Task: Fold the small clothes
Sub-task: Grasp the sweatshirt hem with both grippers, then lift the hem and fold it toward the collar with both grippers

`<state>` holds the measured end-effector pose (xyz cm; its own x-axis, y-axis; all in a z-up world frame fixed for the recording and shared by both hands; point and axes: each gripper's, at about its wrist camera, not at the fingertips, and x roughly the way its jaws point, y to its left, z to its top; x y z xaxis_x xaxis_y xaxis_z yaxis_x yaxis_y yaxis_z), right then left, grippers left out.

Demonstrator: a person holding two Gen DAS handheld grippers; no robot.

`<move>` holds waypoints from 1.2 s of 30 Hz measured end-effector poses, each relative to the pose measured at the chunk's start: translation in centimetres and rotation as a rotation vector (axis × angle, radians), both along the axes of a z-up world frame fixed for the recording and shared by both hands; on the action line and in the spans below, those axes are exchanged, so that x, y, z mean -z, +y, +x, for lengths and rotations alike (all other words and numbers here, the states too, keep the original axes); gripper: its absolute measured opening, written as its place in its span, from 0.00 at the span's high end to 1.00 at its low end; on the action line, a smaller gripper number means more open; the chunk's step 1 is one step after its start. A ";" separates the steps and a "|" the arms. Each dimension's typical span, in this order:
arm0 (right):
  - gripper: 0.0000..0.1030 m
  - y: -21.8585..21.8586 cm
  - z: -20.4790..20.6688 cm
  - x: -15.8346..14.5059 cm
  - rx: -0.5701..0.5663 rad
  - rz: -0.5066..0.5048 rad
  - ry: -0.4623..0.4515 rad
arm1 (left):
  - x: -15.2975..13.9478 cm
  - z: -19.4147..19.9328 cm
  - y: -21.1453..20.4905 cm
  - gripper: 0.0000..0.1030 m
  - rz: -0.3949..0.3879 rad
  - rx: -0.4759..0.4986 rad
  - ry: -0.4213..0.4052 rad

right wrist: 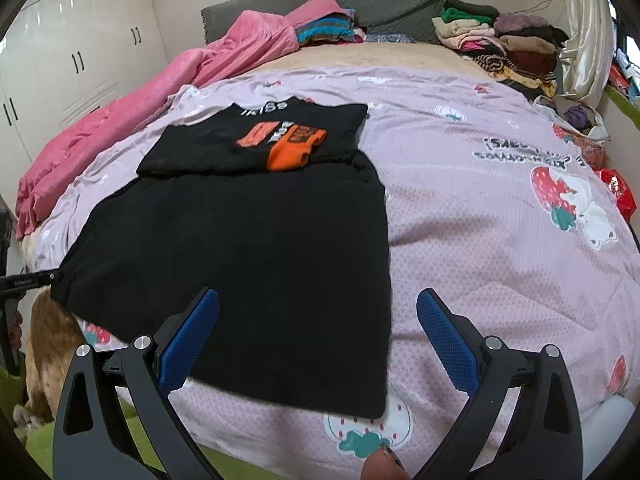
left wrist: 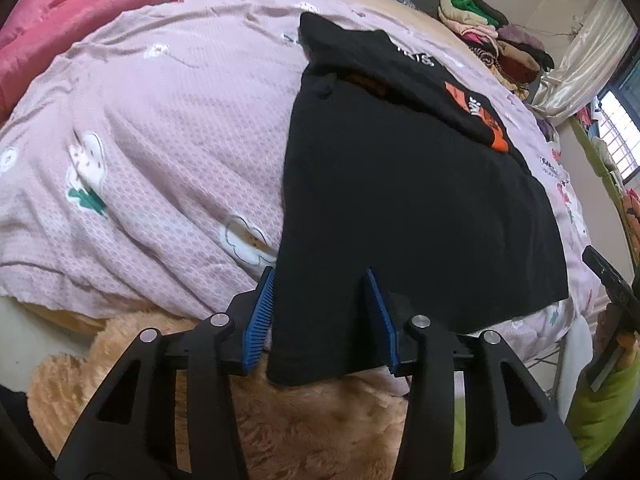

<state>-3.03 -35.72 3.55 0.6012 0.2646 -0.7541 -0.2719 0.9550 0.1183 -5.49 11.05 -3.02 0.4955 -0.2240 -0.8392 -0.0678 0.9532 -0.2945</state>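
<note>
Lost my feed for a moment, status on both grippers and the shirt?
Left hand-held gripper straddling black shirt hem corner, grip unconfirmed. Right hand-held gripper open over near hem. Top already folded down. Nothing in the way.

Your black cotton T-shirt with the orange print [left wrist: 400, 200] has its top folded down, so the white lettering [right wrist: 265, 107] reads upside down and too small to make out. From the left wrist view, the shirt's near hem hides whether the blue ribbed pads [left wrist: 260, 312] actually press the cloth. Your other gripper shows only as a dark sliver [left wrist: 608, 280] cut off at the right edge. The pile of folded clothes [right wrist: 504, 48] blurs together.
</note>
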 end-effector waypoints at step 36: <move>0.92 -2.5 -0.8 -0.9 -0.038 0.172 0.010 | -2.9 -0.7 -0.2 0.98 -0.023 0.023 -0.100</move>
